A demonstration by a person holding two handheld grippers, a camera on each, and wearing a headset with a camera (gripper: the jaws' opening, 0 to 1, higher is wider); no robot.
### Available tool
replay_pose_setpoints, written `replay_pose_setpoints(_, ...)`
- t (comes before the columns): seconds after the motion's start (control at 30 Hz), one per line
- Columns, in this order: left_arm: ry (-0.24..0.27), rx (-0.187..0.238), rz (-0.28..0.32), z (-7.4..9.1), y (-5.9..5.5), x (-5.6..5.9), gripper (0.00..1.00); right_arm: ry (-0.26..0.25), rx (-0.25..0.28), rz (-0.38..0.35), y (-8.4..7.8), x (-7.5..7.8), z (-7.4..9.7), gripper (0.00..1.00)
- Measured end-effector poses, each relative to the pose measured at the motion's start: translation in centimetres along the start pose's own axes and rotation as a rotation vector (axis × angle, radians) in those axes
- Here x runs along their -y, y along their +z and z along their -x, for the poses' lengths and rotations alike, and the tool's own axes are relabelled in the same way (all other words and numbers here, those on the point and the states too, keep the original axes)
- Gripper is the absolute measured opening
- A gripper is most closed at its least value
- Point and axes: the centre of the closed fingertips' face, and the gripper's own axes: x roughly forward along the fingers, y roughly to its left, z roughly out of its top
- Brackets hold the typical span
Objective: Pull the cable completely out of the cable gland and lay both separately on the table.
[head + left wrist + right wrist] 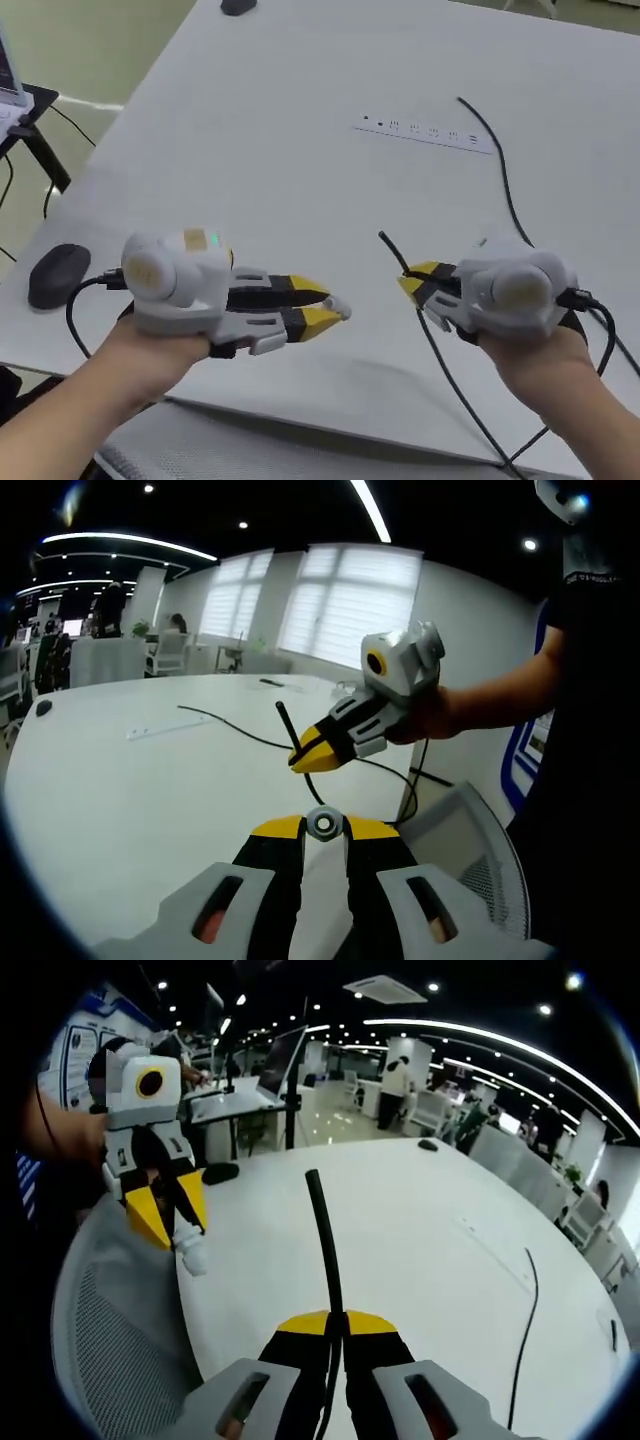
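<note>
A: How many tools, and what has each got?
B: Two. The left tool (325,303) is clamped on the one cable gland (323,825), a small pale ring at its tips. The right tool (410,280) is closed on the one black cable (322,1230), whose free end pokes out past the jaws.
A: Are gland and cable touching?
B: No, apart, both held above the worktop's (300,150) near edge.

Bright overhead light, soft shadows
</note>
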Motion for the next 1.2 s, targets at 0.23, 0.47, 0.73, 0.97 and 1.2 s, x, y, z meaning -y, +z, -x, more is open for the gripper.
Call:
replay_pose_setpoints(0.23,-0.003,0.006,-0.006,1.7,-1.3,-1.2,0.15,-0.001,0.010,-0.023,2.2,-0.4,-1.8,0.00)
replay_pose_setpoints(0.47,-0.011,0.006,-0.005,3.2,-2.7,-2.6,0.15,0.002,-0.001,-0.023,3.7,-0.9,-4.3,0.00)
replay_pose_setpoints(0.73,-0.013,-0.001,0.007,4.9,-4.5,-3.5,0.15,0.029,-0.021,-0.029,4.8,-2.2,-7.7,0.00)
replay_pose_setpoints(0.97,0.009,-0.011,0.032,6.0,-6.5,-4.8,0.15,0.072,-0.057,-0.006,4.9,-3.2,-10.9,0.00)
replay_pose_setpoints(1.2,0.021,-0.032,0.048,6.2,-8.6,-6.1,0.15,0.144,-0.091,0.012,4.5,-4.5,-15.0,0.00)
